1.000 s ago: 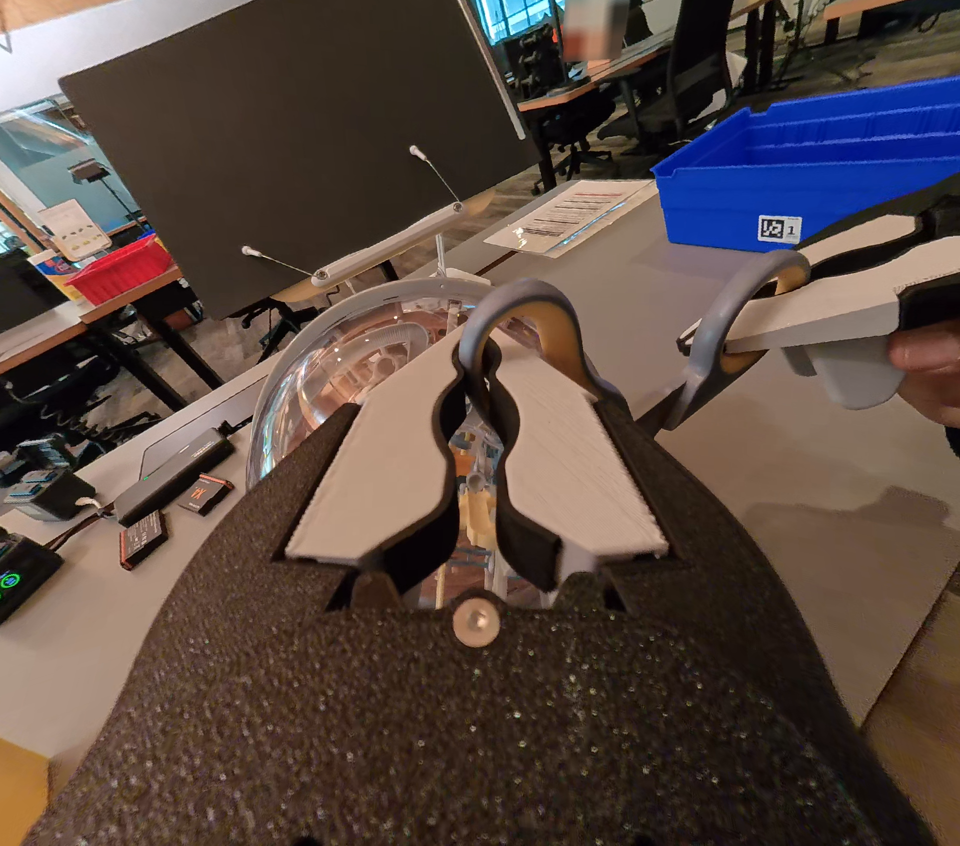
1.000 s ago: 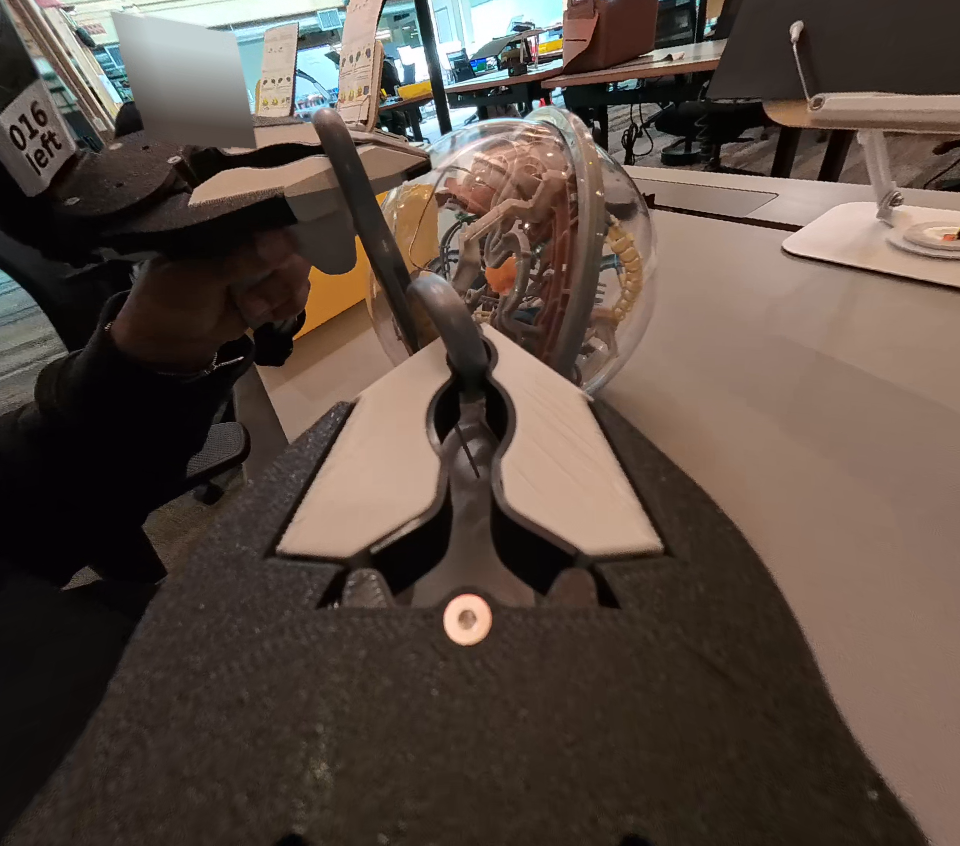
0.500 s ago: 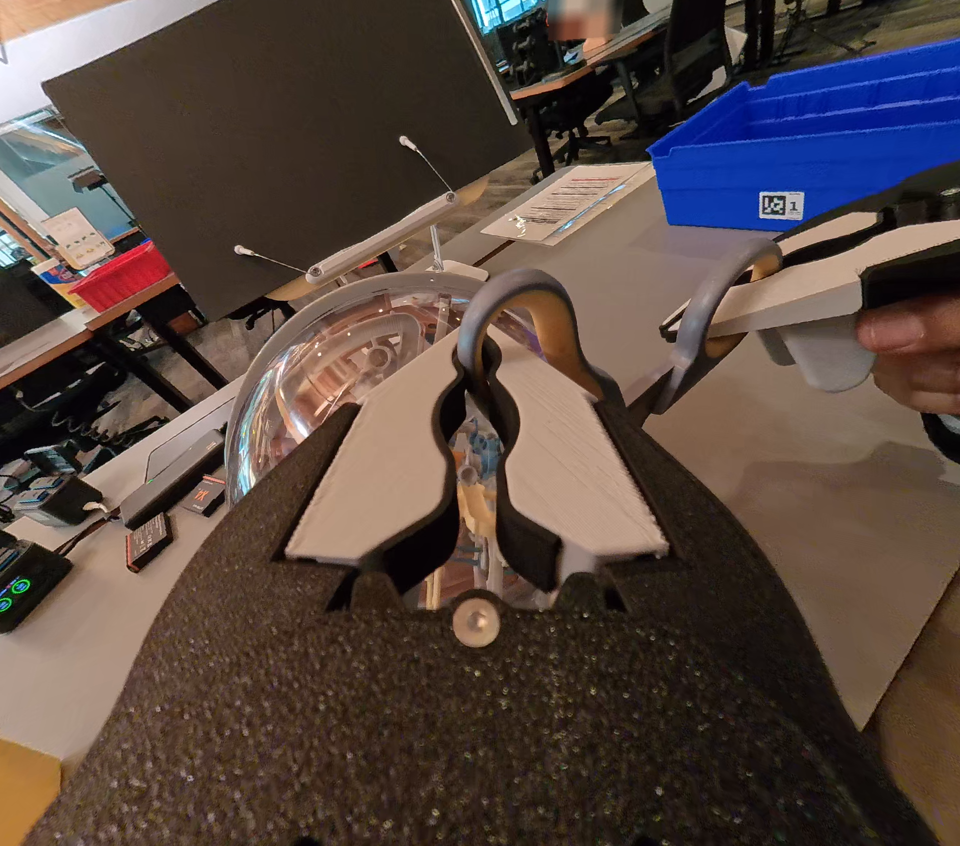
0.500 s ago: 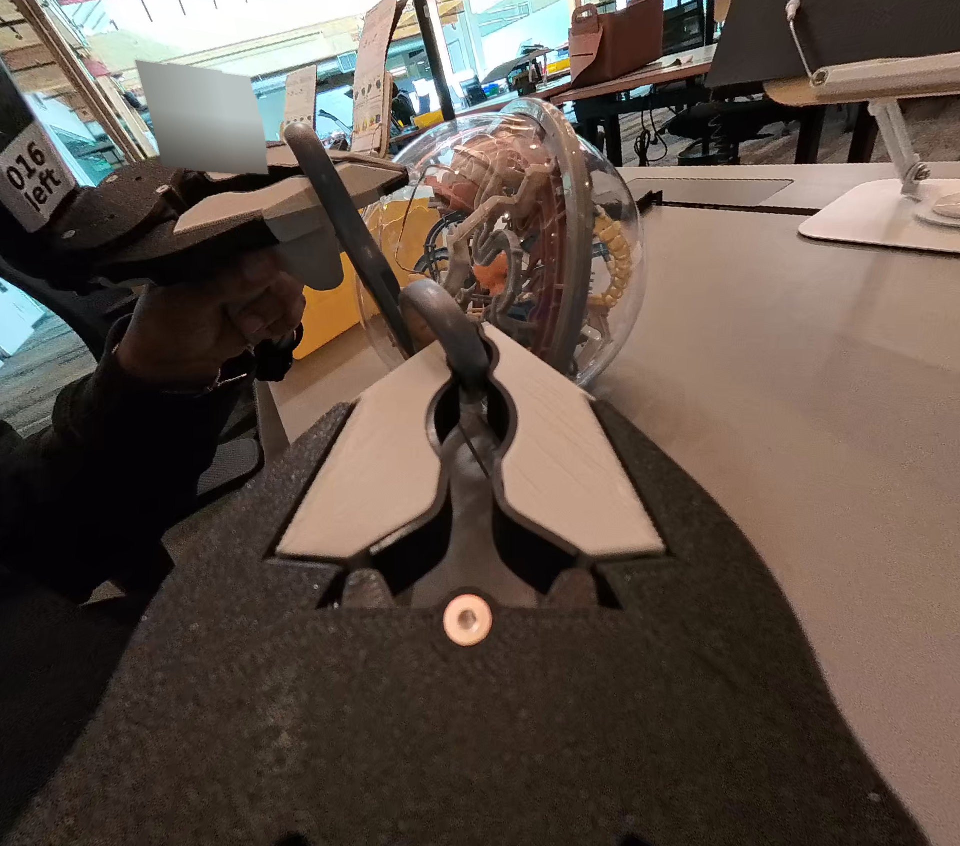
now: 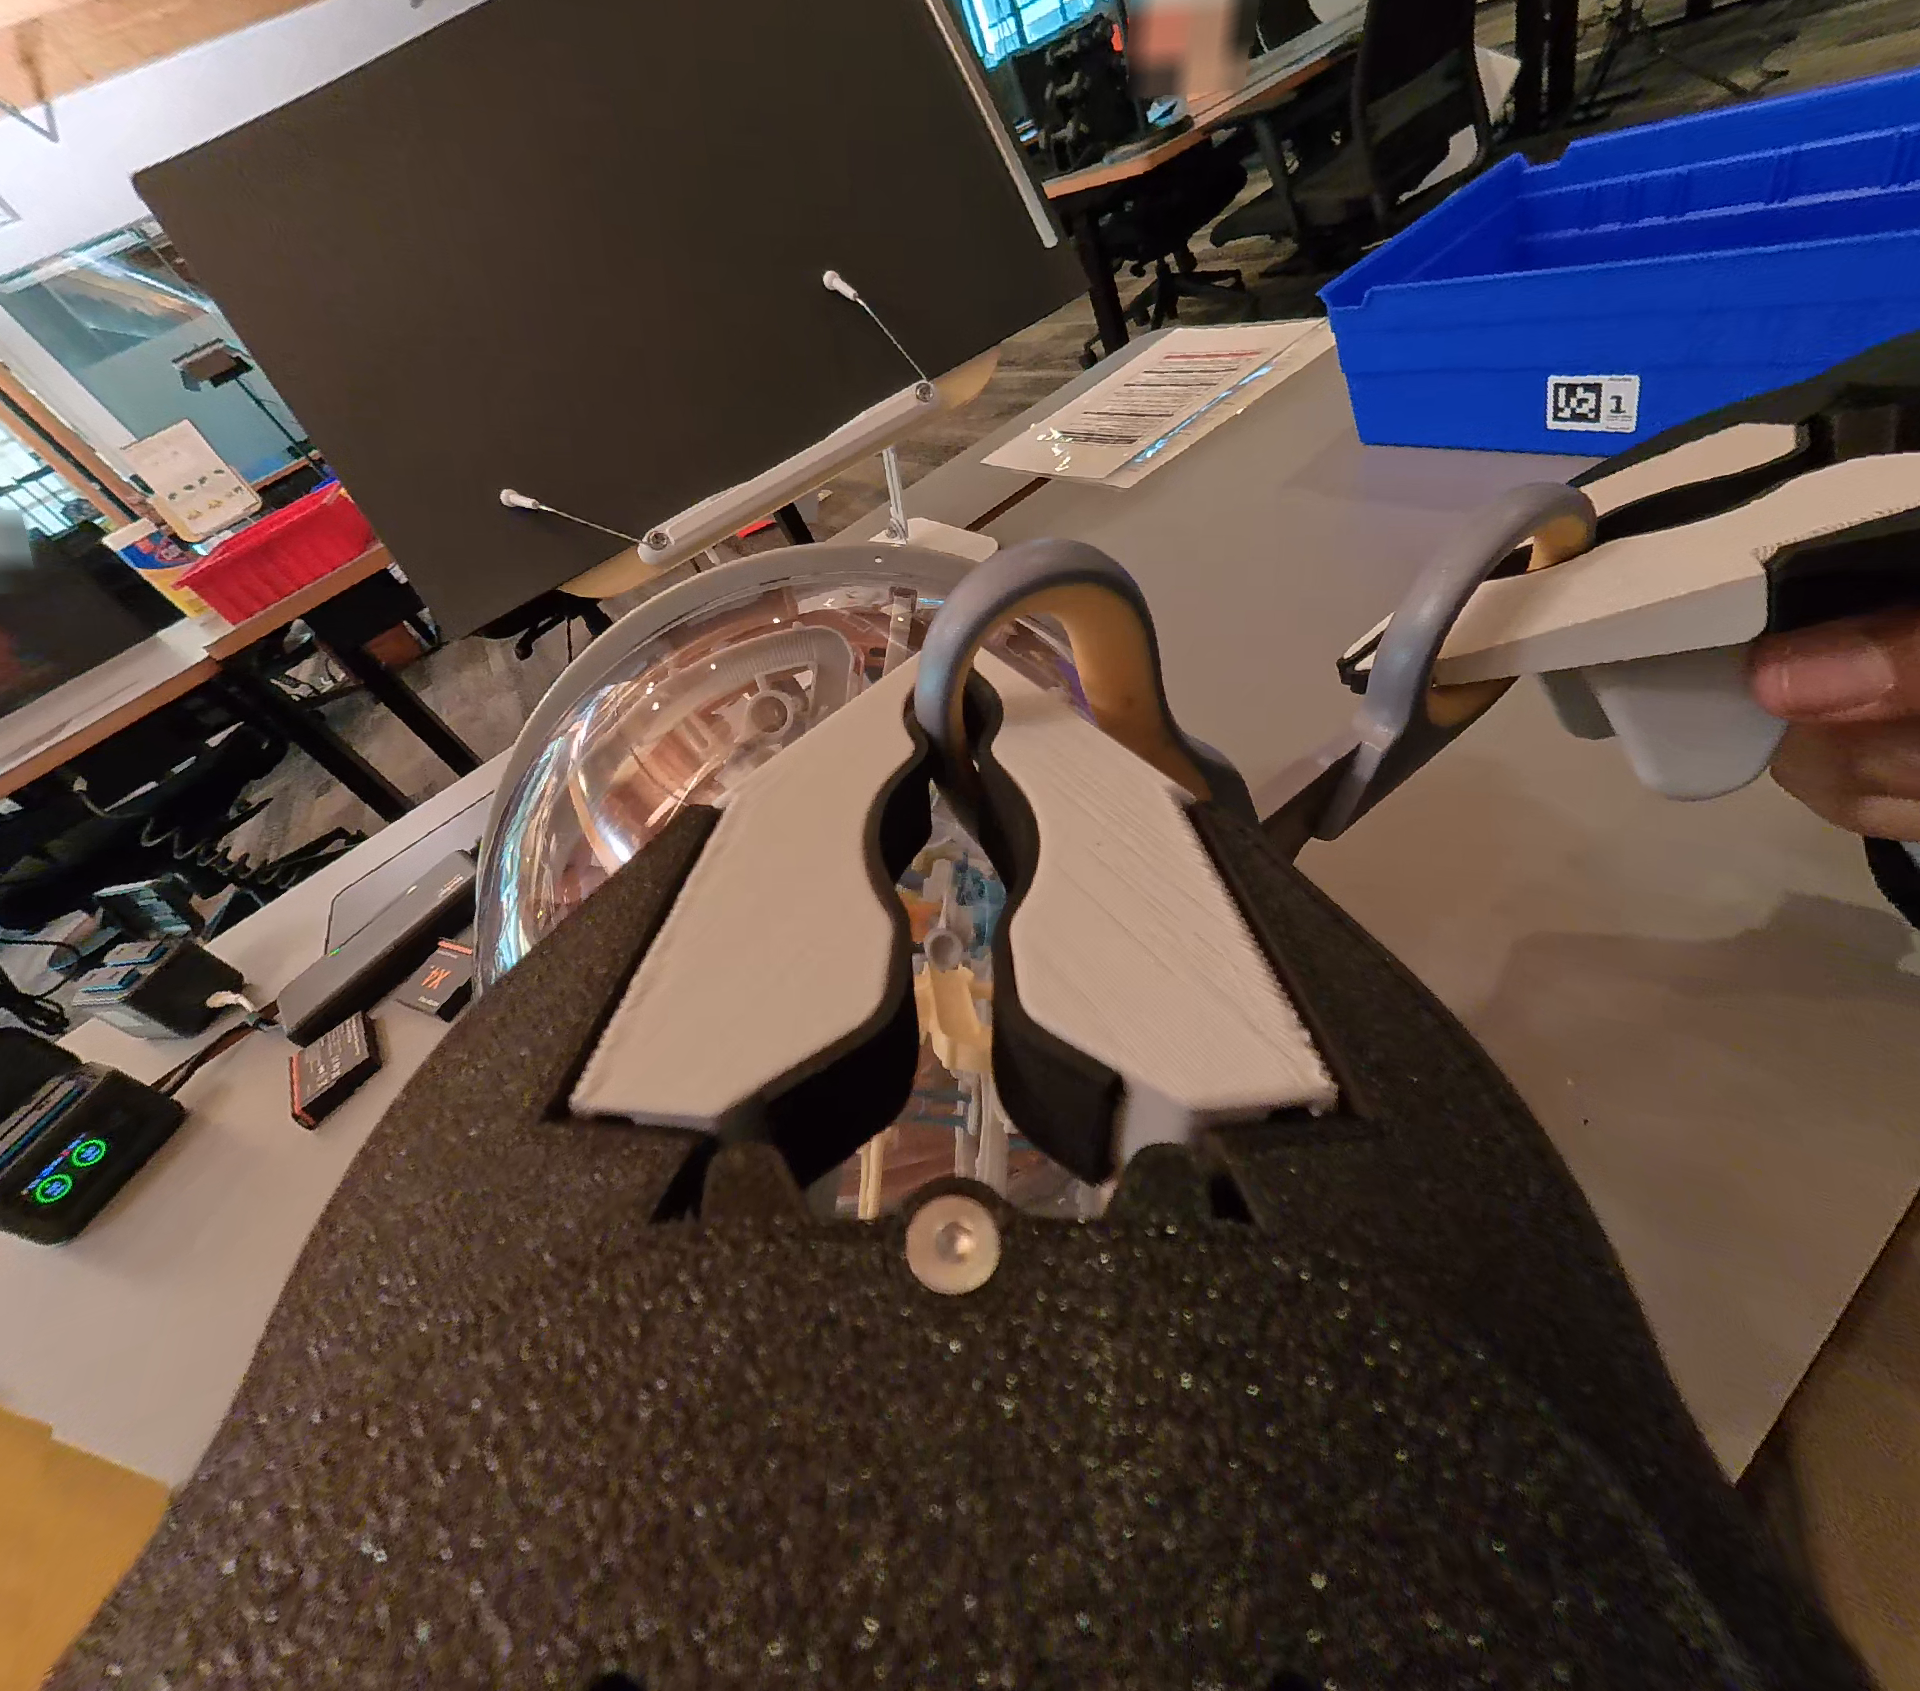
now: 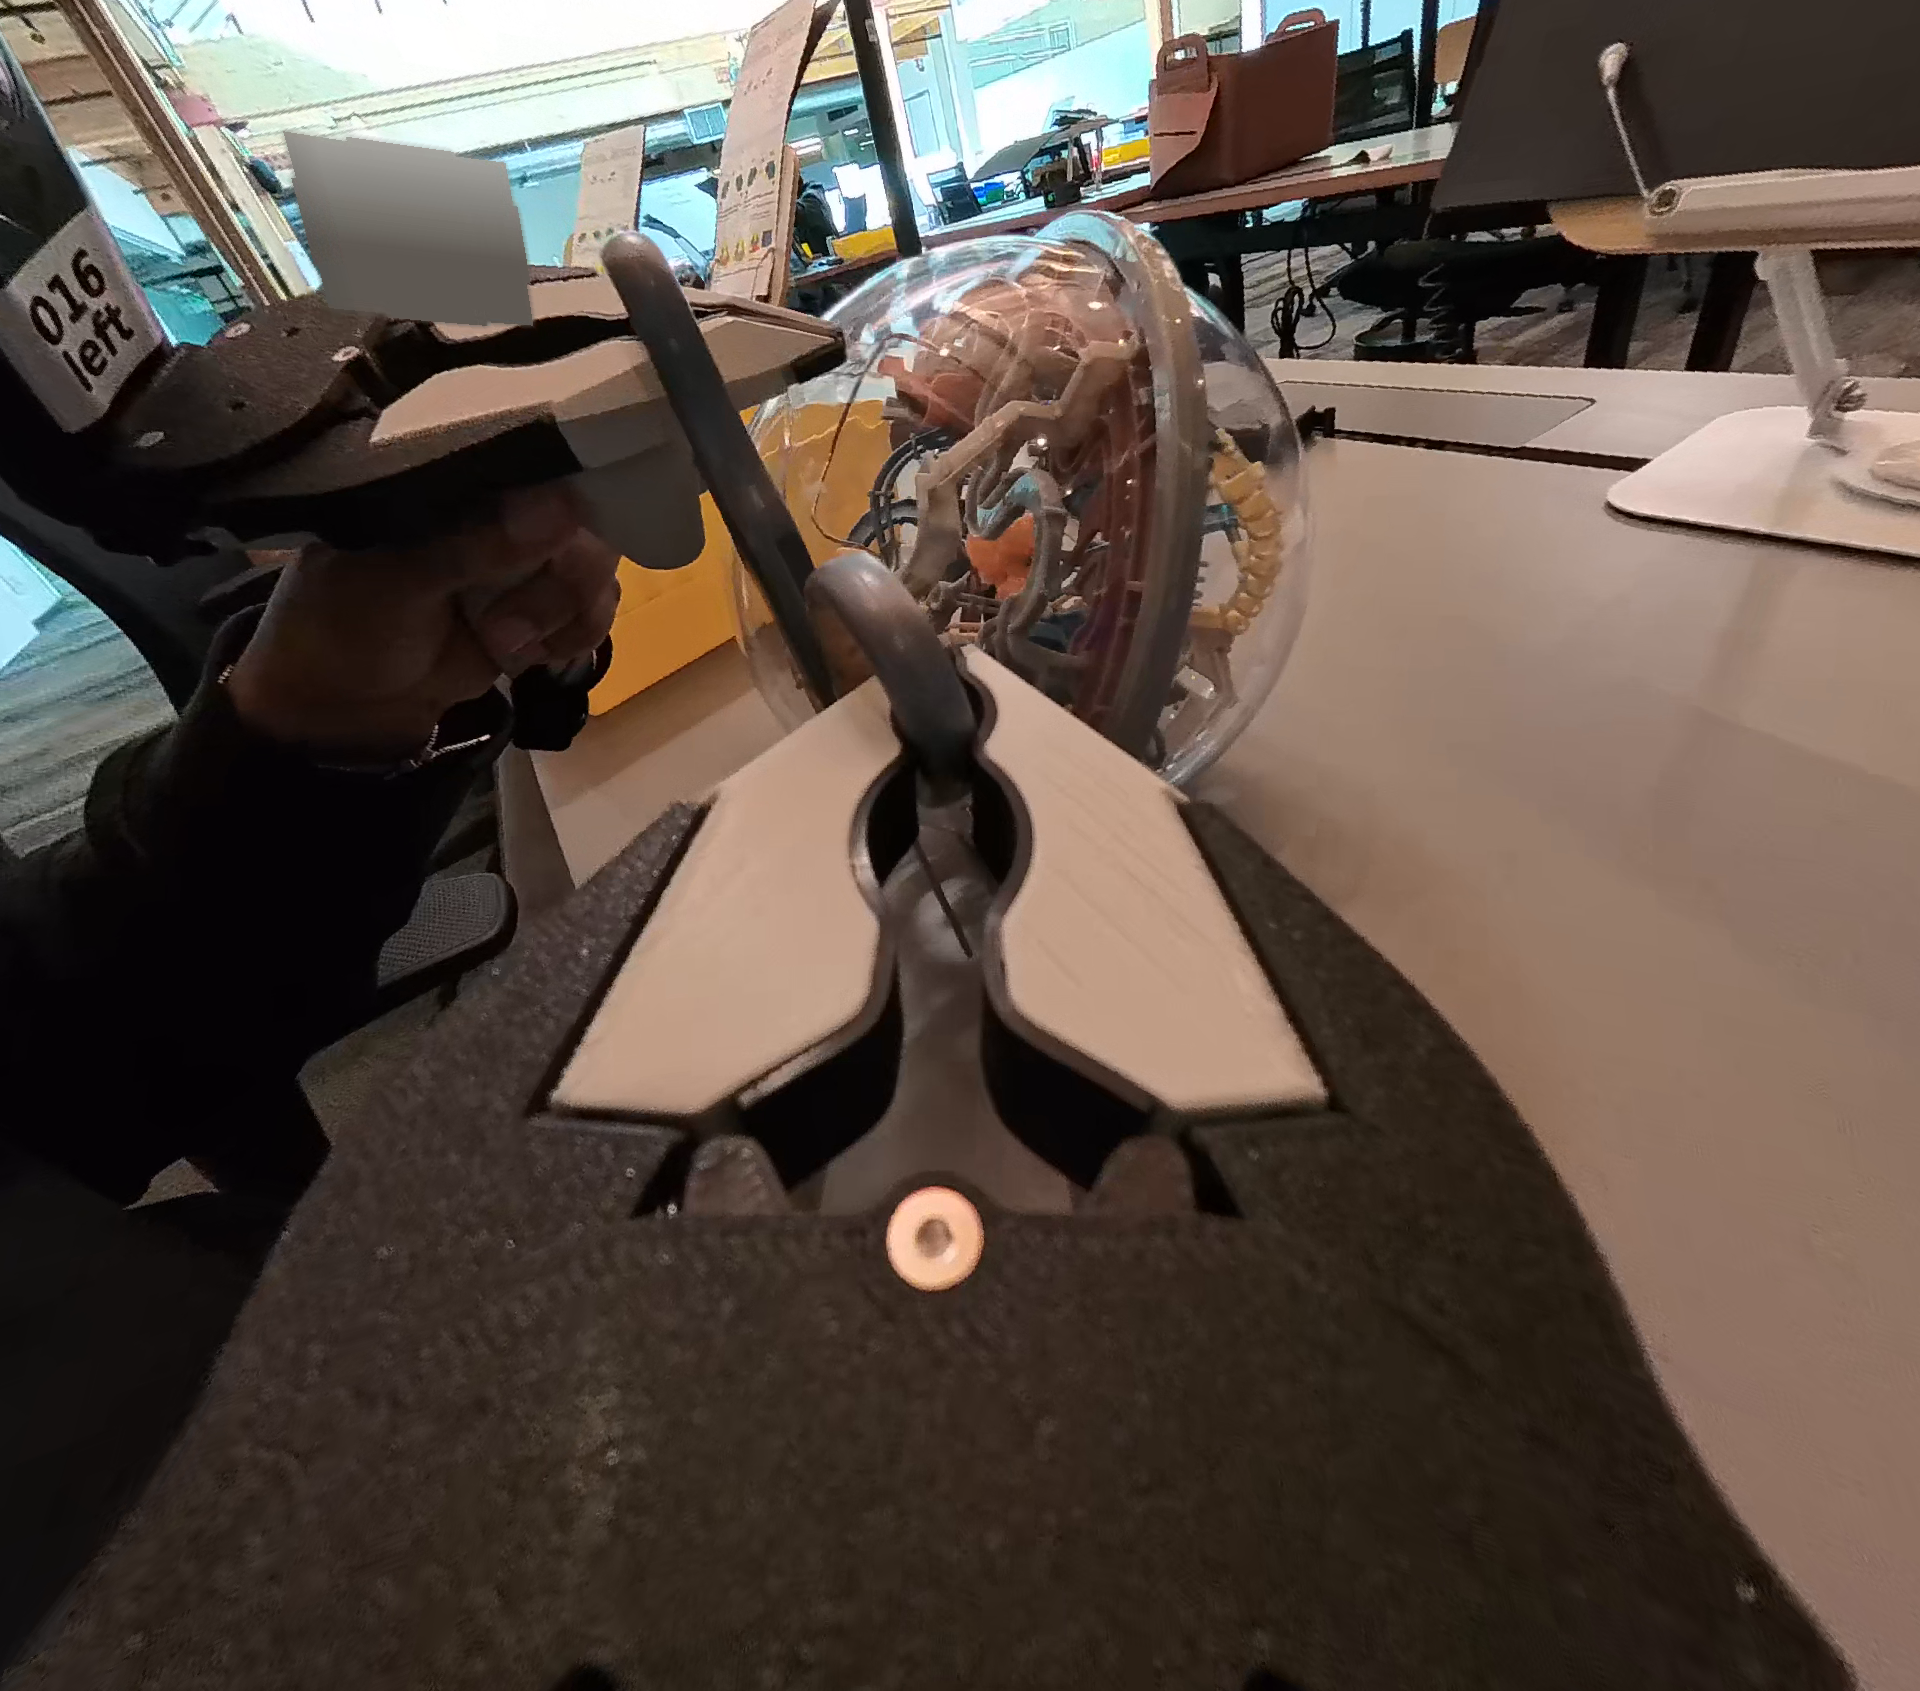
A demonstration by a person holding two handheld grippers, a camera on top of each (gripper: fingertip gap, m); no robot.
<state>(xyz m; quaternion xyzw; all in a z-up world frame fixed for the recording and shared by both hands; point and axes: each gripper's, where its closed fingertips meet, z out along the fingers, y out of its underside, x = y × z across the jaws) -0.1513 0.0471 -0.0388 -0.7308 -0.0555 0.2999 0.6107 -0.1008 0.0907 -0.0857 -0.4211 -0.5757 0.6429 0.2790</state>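
A pair of scissors with grey handle loops [image 5: 1039, 592] is held in the air between both grippers. My left gripper [image 5: 961, 706] is shut on one loop. My right gripper [image 6: 935, 758] is shut on the other loop [image 6: 883, 602]. Each gripper shows in the other's view, the right one [image 5: 1392, 665] at the right and the left one [image 6: 810, 342] at the left, each held in a person's hand. A clear plastic ball with a maze inside [image 6: 1091, 446] sits on the grey table [image 6: 1558, 810] just beyond the scissors. It also shows behind my left fingers [image 5: 665, 727]. The blades are hidden.
A blue bin [image 5: 1662, 270] stands at the far right of the table, with a laminated sheet [image 5: 1153, 394] beside it. A black board leans on a white stand [image 5: 582, 291] behind the ball; its base [image 6: 1766, 478] rests on the table. Small batteries and chargers [image 5: 332, 1007] lie at the left. The tips of one gripper are about 9 centimeters away from the tips of the other.
Both grippers stay shut on the scissor loops. The views sway slightly; nothing else has visibly moved.
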